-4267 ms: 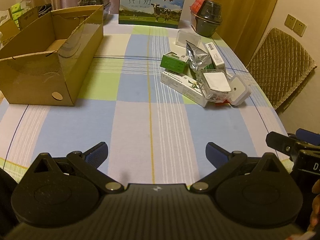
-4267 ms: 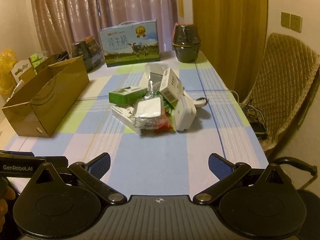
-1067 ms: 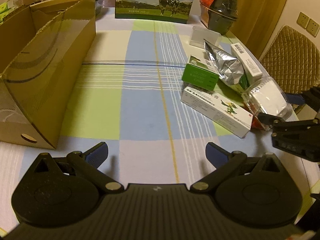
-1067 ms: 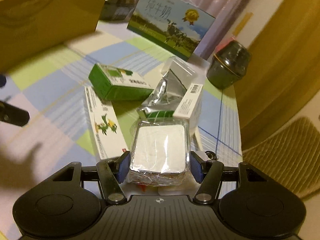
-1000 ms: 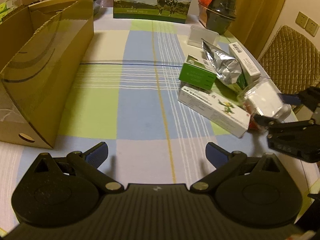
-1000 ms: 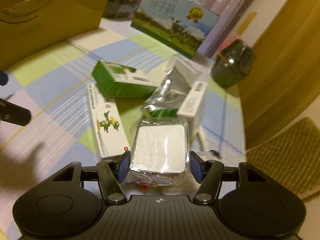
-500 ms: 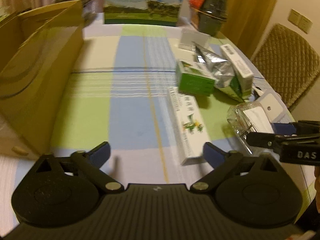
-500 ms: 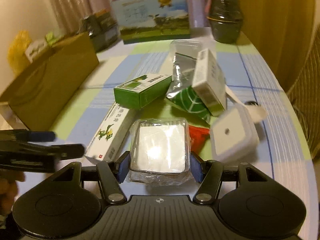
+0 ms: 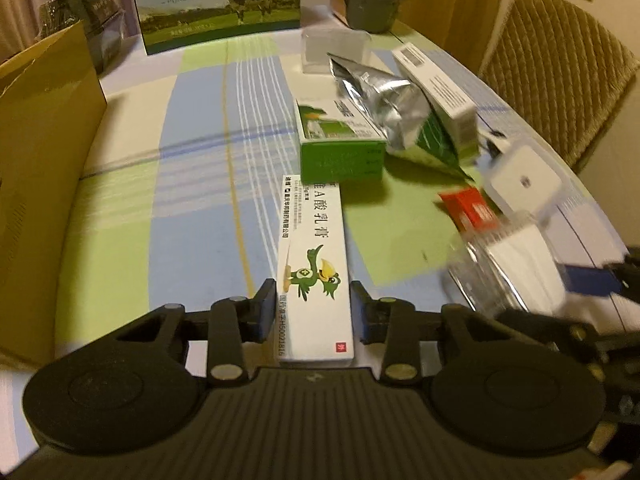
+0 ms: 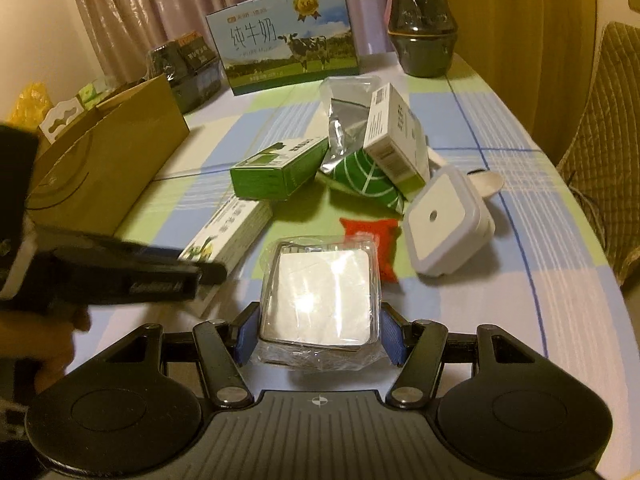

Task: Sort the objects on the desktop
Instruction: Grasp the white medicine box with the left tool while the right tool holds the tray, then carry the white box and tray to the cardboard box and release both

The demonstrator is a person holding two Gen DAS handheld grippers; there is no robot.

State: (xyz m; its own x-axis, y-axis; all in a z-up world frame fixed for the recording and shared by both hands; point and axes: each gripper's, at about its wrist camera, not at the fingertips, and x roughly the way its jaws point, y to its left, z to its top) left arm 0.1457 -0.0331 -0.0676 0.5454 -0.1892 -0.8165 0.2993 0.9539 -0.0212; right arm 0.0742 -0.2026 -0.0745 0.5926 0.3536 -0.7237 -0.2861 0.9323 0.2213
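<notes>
Left wrist view: the left gripper (image 9: pixel 314 312) has just been closing its fingers (image 9: pixel 266 310) around the near end of the long white ointment box (image 9: pixel 314 264), which lies flat on the checked surface (image 9: pixel 192 216). The left finger is against the box's edge; at the right finger a sliver of gap may remain, so a firm grip cannot be told. The box's far end touches a green carton (image 9: pixel 340 148). Beyond that lie a silver foil pouch (image 9: pixel 384 96) and a white barcode box (image 9: pixel 436 80) leaning on it. An open cardboard box (image 9: pixel 44 168) stands at the left, and a milk carton case (image 9: pixel 220 0) at the far edge.

Right wrist view: the right gripper (image 10: pixel 318 336) holds a clear-wrapped white square pack (image 10: pixel 320 300) between its fingers, at a middling width, near the front of the surface. Just beyond the pack are a red sachet (image 10: pixel 376 236) and a white square plug (image 10: pixel 444 220). The left gripper crosses the left side, blurred.
</notes>
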